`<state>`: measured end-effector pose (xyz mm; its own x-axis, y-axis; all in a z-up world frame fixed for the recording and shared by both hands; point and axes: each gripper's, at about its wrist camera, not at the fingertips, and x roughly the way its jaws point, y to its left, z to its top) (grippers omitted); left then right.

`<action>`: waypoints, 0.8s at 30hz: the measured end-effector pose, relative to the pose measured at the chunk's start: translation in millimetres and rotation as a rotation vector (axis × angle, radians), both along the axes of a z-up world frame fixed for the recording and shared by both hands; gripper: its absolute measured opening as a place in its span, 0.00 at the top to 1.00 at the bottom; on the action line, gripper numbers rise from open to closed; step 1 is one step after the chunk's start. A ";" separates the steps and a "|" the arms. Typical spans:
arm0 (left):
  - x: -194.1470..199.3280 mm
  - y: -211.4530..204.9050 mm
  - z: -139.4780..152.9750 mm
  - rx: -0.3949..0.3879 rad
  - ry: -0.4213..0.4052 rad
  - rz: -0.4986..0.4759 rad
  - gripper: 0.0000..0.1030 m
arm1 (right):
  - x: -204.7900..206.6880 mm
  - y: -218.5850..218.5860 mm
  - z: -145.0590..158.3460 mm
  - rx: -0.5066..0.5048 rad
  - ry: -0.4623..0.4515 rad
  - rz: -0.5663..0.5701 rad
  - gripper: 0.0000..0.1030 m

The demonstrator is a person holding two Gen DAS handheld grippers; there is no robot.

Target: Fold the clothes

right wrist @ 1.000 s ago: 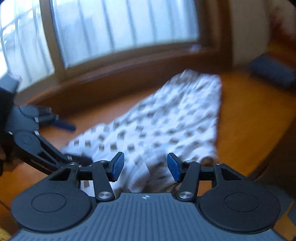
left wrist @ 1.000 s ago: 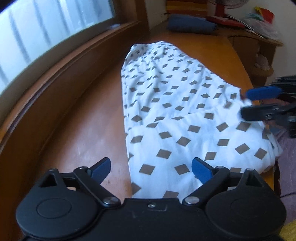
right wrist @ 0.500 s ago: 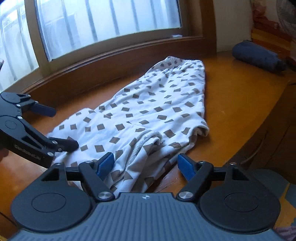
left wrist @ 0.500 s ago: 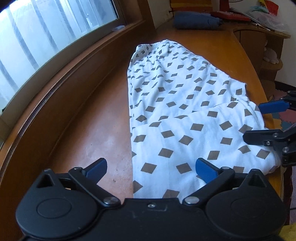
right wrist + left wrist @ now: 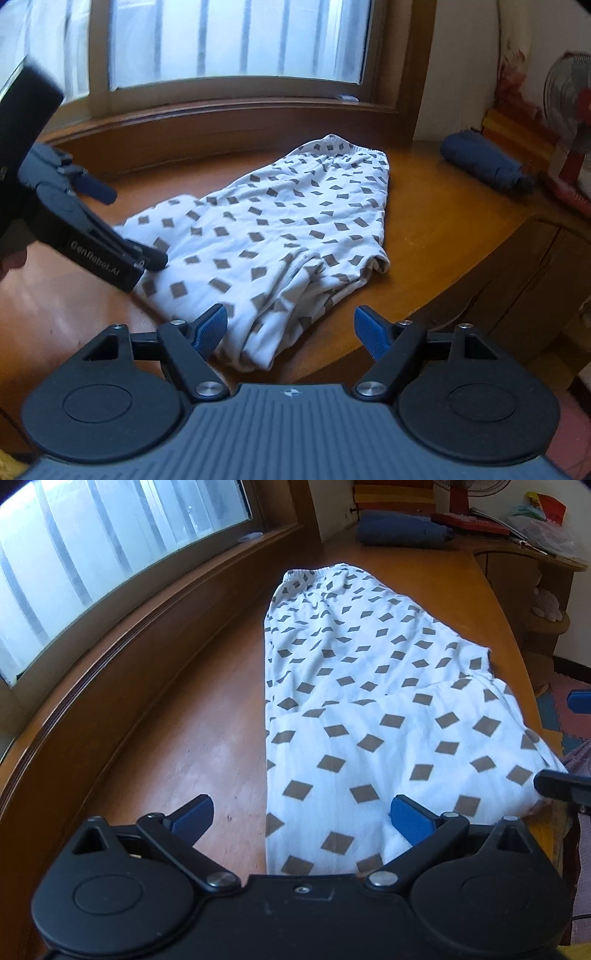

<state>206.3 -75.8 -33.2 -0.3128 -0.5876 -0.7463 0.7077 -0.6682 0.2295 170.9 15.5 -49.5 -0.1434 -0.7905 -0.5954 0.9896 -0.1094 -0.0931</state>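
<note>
**A:** so where were the pants at that point?

**B:** the white patterned pants point(image 5: 354, 709) were lying flat-ish on the wooden table point(image 5: 192, 738), folded over lengthwise, waistband end pointing away toward the rolled navy bundle point(image 5: 402, 531) at the far end. window point(image 5: 236, 40) ran along the side. the near end was bunched up at the table's front edge, you could see the rumpled folds in the right wrist view

**A:** and the grippers? holding anything?

**B:** nope. left gripper point(image 5: 301, 818) had its fingers spread as wide as they go, one blue pad over bare wood and the other over the cloth, so the long edge of the pants ran between them. not pinching anything though. right gripper point(image 5: 291, 328) was spread wide too, with the bunched near end of the fabric sitting between the pads but not squeezed

**A:** were they close together?

**B:** yeah, both at the near end of the pants, one on each side
</note>
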 end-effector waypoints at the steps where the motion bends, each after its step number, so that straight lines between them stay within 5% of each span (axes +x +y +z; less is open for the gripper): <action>1: 1.7 1.1 -0.3 0.001 0.003 0.000 0.00 | 2.5 1.8 -0.3 -0.005 -0.004 0.001 0.24; 6: 11.2 6.3 -2.5 0.002 0.022 0.001 0.00 | 11.9 8.5 -3.9 -0.022 -0.098 0.017 0.24; 15: 25.1 21.2 -1.5 -0.001 0.022 0.055 0.00 | 26.5 -3.3 -18.1 -0.009 -0.085 0.077 0.28; 19: 26.4 25.3 -1.3 -0.004 0.006 0.079 0.00 | 16.4 -12.9 -24.3 0.012 -0.116 0.077 0.57; 24: 27.3 31.2 -1.3 0.002 0.002 0.108 0.00 | -5.9 -14.2 -17.6 -0.009 -0.283 0.083 0.70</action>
